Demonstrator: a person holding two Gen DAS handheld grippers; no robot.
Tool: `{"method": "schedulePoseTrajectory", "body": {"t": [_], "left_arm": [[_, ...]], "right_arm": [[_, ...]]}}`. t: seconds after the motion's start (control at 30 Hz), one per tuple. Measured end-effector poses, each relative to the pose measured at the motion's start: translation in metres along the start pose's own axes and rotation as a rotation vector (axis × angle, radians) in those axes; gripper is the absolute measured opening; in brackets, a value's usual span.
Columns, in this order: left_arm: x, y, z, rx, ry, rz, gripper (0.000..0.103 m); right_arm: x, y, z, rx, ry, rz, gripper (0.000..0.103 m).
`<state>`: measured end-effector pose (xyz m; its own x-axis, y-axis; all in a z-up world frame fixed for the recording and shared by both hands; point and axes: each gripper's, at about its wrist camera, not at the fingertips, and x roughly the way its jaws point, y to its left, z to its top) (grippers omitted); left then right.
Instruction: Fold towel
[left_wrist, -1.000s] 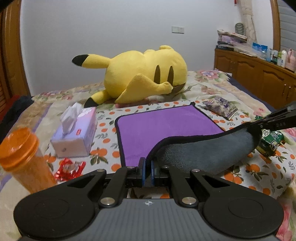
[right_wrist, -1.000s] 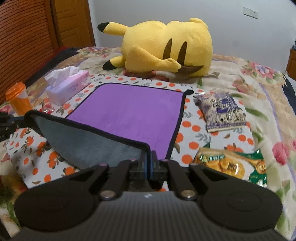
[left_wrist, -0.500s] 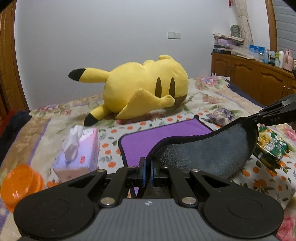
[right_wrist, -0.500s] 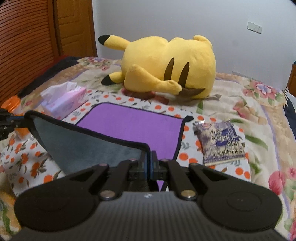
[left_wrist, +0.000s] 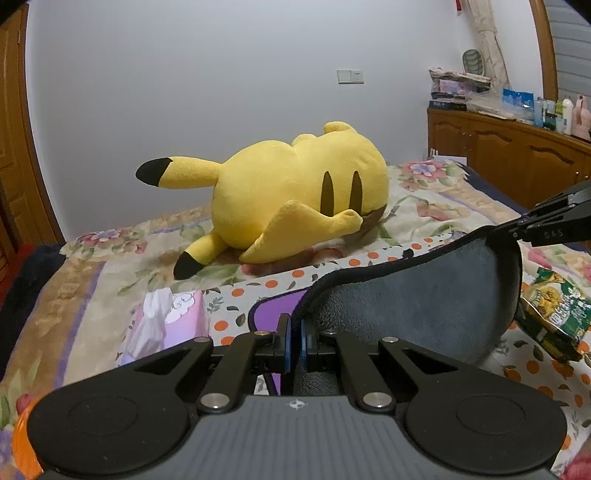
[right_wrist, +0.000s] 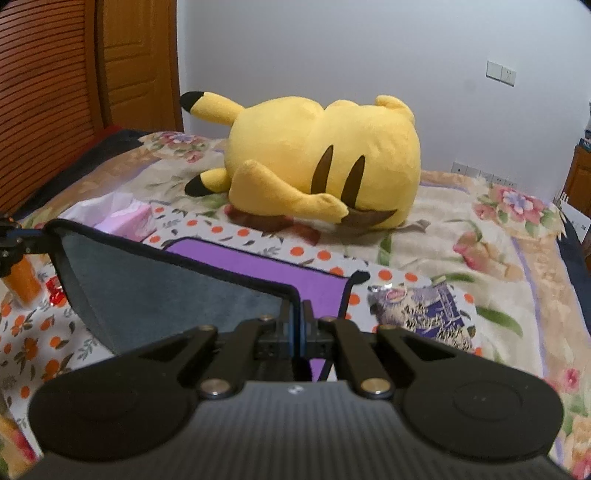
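Observation:
The towel (left_wrist: 424, 299) is purple on top and grey underneath, with a black hem. Its near edge hangs lifted between both grippers, grey side facing me; the far part lies flat on the bed (right_wrist: 266, 266). My left gripper (left_wrist: 294, 338) is shut on the near left corner. My right gripper (right_wrist: 297, 325) is shut on the near right corner. The right gripper also shows in the left wrist view (left_wrist: 546, 225), and the left gripper at the left edge of the right wrist view (right_wrist: 14, 240).
A big yellow plush (left_wrist: 295, 203) lies just beyond the towel. A pink tissue box (left_wrist: 166, 325) and orange jar (right_wrist: 24, 278) are left. A green snack bag (left_wrist: 554, 314) and purple packet (right_wrist: 424, 306) are right. Wooden cabinets (left_wrist: 517, 158) stand far right.
Both grippers have risen and moved forward with the towel's near edge. More of the grey underside now covers the purple surface.

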<state>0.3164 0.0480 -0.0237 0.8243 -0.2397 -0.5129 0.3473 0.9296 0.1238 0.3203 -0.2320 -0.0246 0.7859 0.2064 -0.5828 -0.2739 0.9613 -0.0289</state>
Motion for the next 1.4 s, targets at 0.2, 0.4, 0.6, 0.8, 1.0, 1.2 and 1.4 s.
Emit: {"method": "schedulePoseTrajectory", "body": {"t": [0.2,0.4,0.6,0.8,1.0,1.2,1.4], "left_arm": [[0.014,0.005,0.012,-0.008,0.000,0.009,0.006],[0.029,0.007,0.024,-0.010,-0.004,0.018,0.006],[0.047,0.007,0.034,-0.019,-0.006,0.031,0.006],[0.064,0.009,0.038,-0.026,-0.002,0.064,0.006],[0.081,0.014,0.040,-0.053,0.007,0.092,0.006],[0.103,0.014,0.033,-0.054,0.029,0.117,0.006],[0.124,0.012,0.024,-0.055,0.061,0.125,0.006]], "right_arm": [[0.011,-0.001,0.011,-0.009,-0.019,-0.017,0.004],[0.024,-0.004,0.020,-0.018,-0.037,-0.035,0.003],[0.039,-0.009,0.026,-0.012,-0.051,-0.043,0.003],[0.051,-0.011,0.035,-0.028,-0.066,-0.059,0.003],[0.064,-0.013,0.039,-0.024,-0.075,-0.070,0.003],[0.081,-0.014,0.035,-0.024,-0.065,-0.085,0.003],[0.102,-0.017,0.022,-0.009,-0.042,-0.116,0.003]]}}
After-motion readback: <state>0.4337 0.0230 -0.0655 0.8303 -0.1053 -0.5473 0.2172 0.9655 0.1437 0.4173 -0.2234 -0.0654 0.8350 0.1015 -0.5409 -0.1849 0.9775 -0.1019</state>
